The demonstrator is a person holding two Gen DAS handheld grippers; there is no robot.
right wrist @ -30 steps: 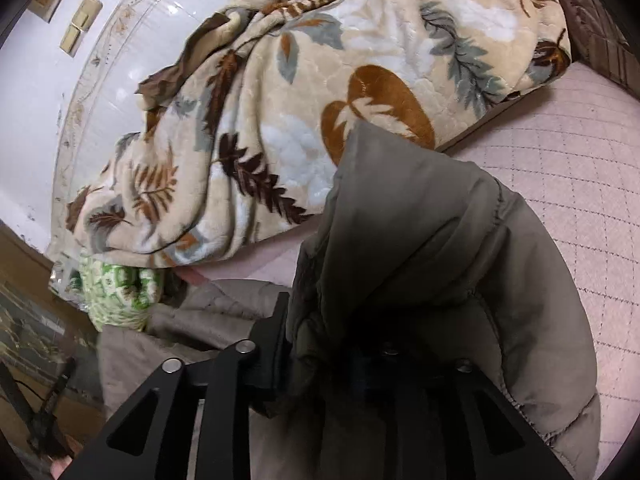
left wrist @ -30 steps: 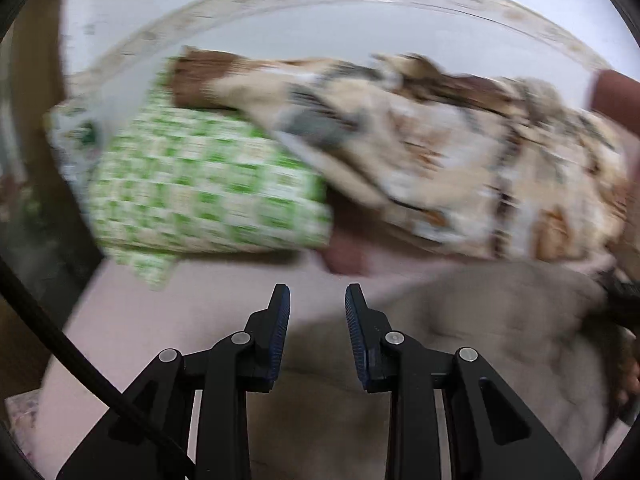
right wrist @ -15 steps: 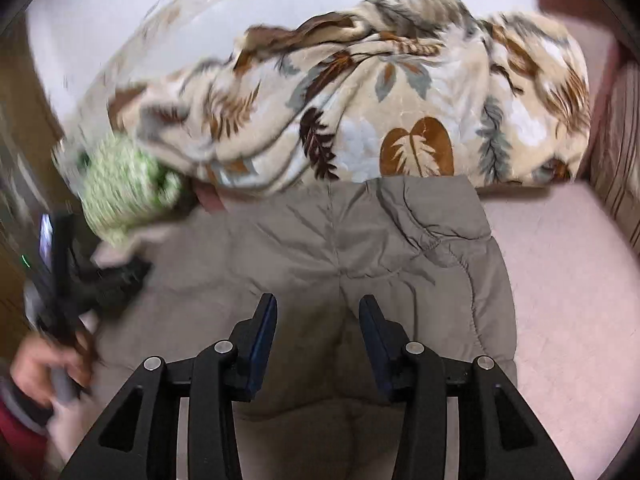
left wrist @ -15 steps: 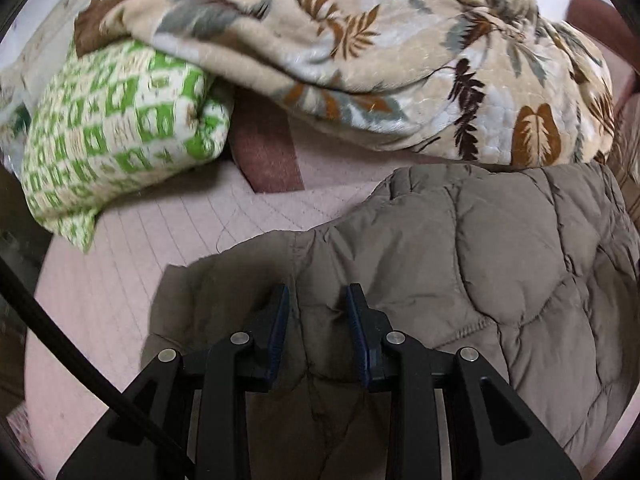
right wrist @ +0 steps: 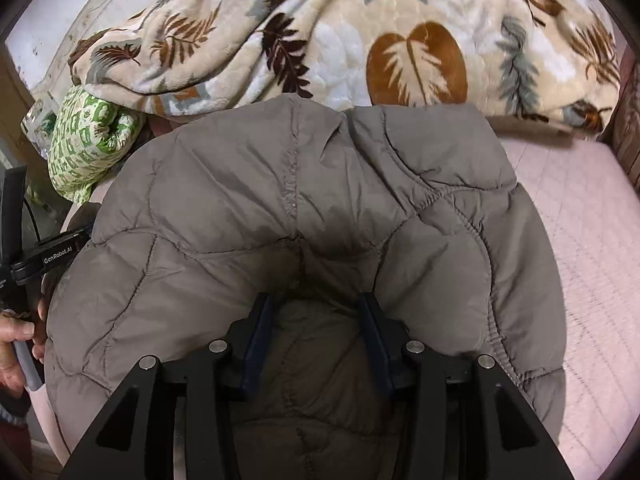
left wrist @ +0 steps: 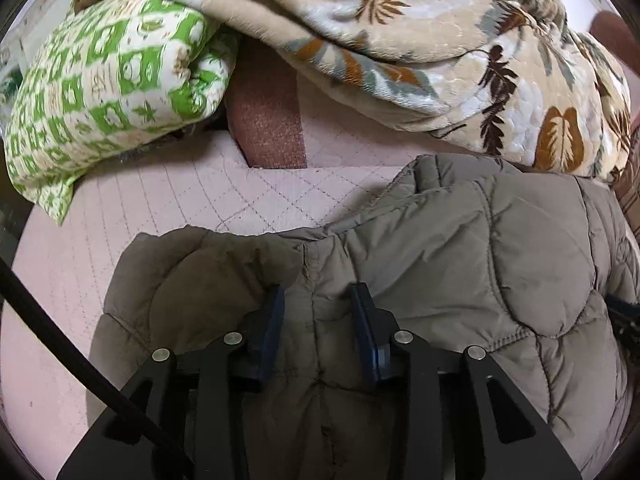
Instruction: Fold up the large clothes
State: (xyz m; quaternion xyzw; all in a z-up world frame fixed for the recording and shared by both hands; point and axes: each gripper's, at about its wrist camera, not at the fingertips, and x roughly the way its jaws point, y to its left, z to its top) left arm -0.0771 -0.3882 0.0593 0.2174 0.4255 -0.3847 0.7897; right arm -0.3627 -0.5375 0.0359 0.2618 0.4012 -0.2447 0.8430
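Left wrist view: one grey-brown quilted jacket lies spread on the pink quilted bed. The left gripper rests low on the jacket, its two fingers apart with a strip of fabric between them, not pinched. Beyond the jacket, one green-and-white pillow sits at the far left, and one leaf-print blanket is heaped right behind the jacket's far edge, overlapping the pillow's top. One maroon patch shows between pillow and blanket. One black cable crosses left of the jacket.

Right wrist view: the same jacket fills the middle, puffed up in folds around the right gripper. Its two fingers stand apart, pressed down into the padding, which bulges over their tips. The blanket lies behind the jacket, the pillow to the jacket's far left, and bare bed to its right. At the jacket's left edge sits the left gripper's black body, with one hand gripping its handle.
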